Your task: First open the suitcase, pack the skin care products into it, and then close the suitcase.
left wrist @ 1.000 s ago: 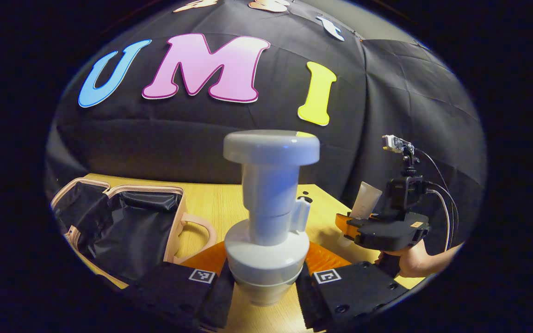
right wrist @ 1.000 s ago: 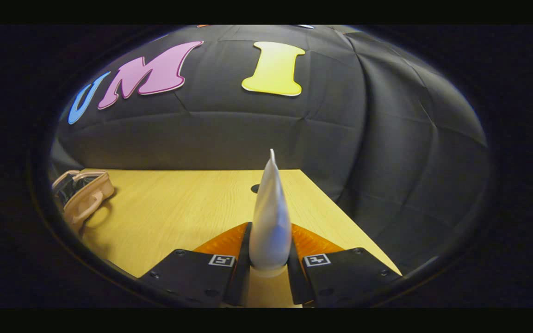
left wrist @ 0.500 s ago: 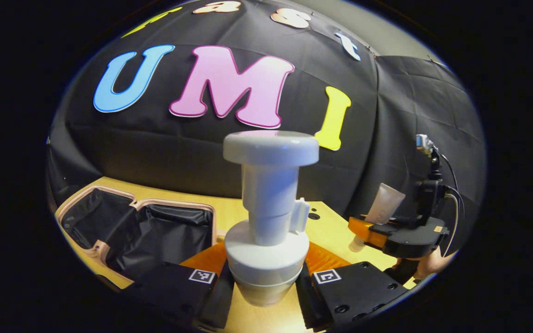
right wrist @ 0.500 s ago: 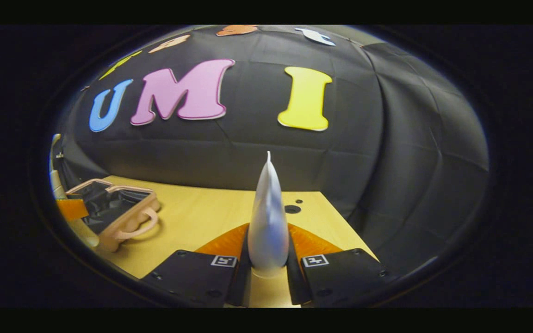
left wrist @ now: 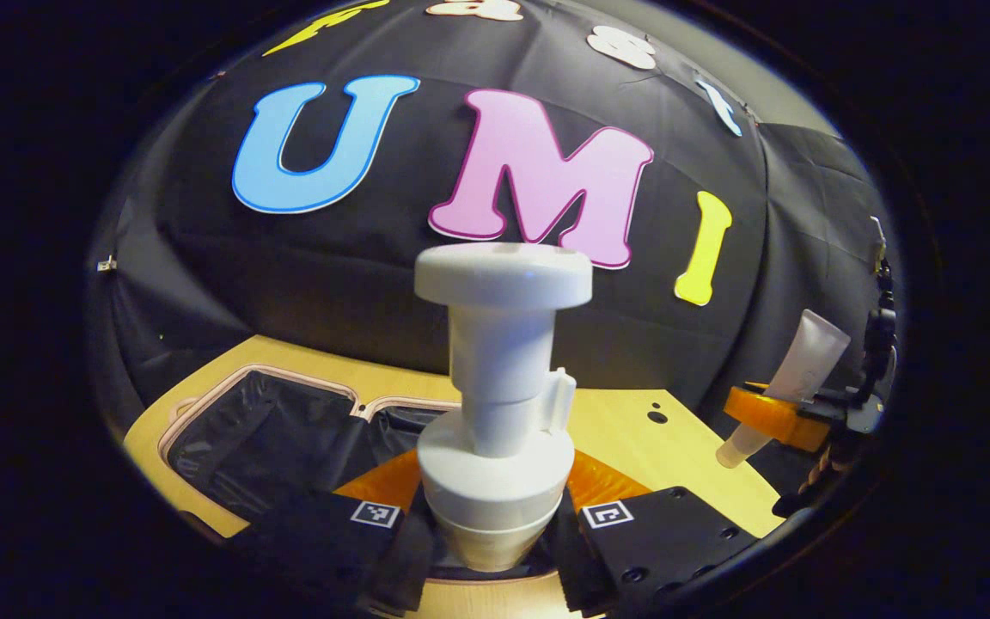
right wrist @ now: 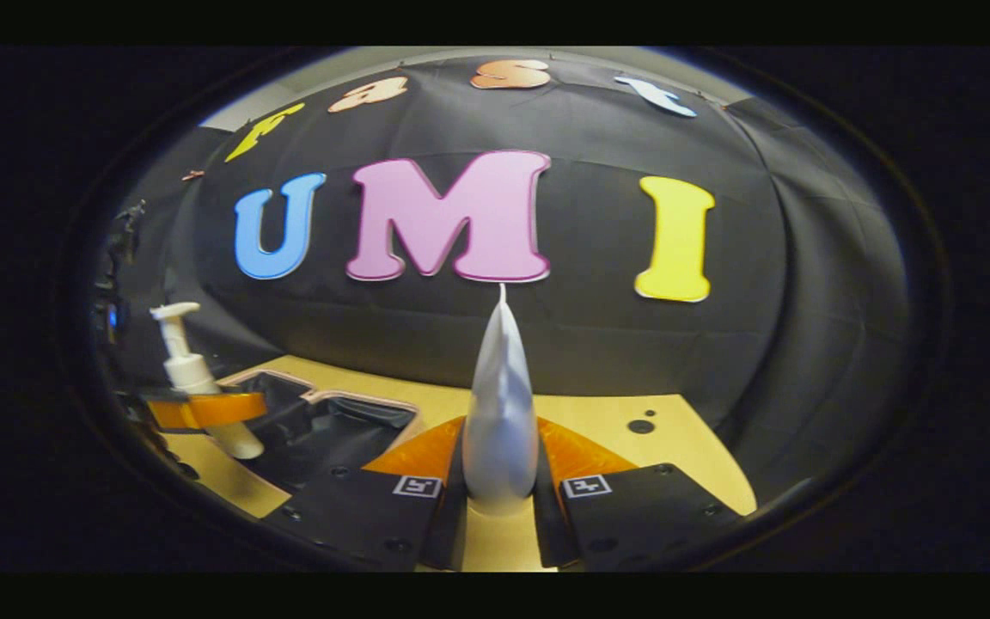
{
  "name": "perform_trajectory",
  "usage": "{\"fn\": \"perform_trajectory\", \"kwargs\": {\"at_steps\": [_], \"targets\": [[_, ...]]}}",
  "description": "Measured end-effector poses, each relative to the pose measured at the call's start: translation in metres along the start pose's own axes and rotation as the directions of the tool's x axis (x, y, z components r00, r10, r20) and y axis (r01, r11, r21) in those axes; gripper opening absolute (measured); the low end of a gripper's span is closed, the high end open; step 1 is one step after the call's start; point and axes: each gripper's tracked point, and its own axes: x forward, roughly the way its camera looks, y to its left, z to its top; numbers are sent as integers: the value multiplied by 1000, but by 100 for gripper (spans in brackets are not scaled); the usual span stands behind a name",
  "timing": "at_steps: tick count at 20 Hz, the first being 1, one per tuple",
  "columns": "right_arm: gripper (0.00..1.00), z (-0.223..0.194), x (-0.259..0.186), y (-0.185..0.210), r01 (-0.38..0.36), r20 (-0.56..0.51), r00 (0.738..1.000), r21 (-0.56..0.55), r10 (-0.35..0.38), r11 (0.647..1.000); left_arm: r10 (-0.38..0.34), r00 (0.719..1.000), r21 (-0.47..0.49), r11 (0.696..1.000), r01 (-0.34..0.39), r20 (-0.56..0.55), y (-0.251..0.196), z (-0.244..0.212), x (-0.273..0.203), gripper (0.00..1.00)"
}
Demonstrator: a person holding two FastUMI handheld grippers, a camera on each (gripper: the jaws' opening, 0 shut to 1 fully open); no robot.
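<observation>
Two grippers, two skin care items, one suitcase, one table

Left gripper view, near to far: left gripper (left wrist: 493, 524) at bottom centre, clenched on the base of one white pump bottle (left wrist: 499, 404); bottle upright between both fingers, pump head at mid-frame. Behind and lower left, one suitcase (left wrist: 263, 430) lying open on the wooden table (left wrist: 632, 438), dark lining exposed, pale rim around it. At far right edge, right gripper (left wrist: 774, 421) clamped around one white tube (left wrist: 791, 374), tube tilted, cap end lowermost

Right gripper view, near to far: right gripper (right wrist: 499, 494) at bottom centre, clasping the same tube (right wrist: 499, 413) seen edge-on, crimped end pointing up to mid-frame. At lower left, left gripper (right wrist: 207, 411) gripping the pump bottle (right wrist: 190, 374) over the near corner of the open suitcase (right wrist: 332, 425). Table (right wrist: 684, 447) stretching behind to the cloth wall, two small dark holes at right of centre
</observation>
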Motion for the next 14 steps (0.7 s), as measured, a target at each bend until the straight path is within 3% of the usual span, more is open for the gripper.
{"fn": "perform_trajectory", "kwargs": {"at_steps": [3,6,9,10,13,14], "targets": [[36,3,10,41,-54,-6,999,16,54,998,18,994,7,1000,-17,-111,31,-23,31,63],[36,-3,23,74,-99,-27,995,53,101,994,13,962,-54,998,-29,-272,42,-58,58,63],[36,-19,38,98,-135,-72,987,106,143,985,14,901,-86,995,-56,-433,47,-93,74,63],[36,-26,42,103,-141,-95,984,130,154,981,14,874,-84,994,-62,-485,48,-105,78,66],[36,-49,55,117,-162,-154,970,170,188,972,8,780,-67,996,-65,-626,47,-136,81,62],[36,-58,59,120,-167,-170,966,167,195,972,9,778,-66,996,-65,-629,48,-136,87,63]]}}
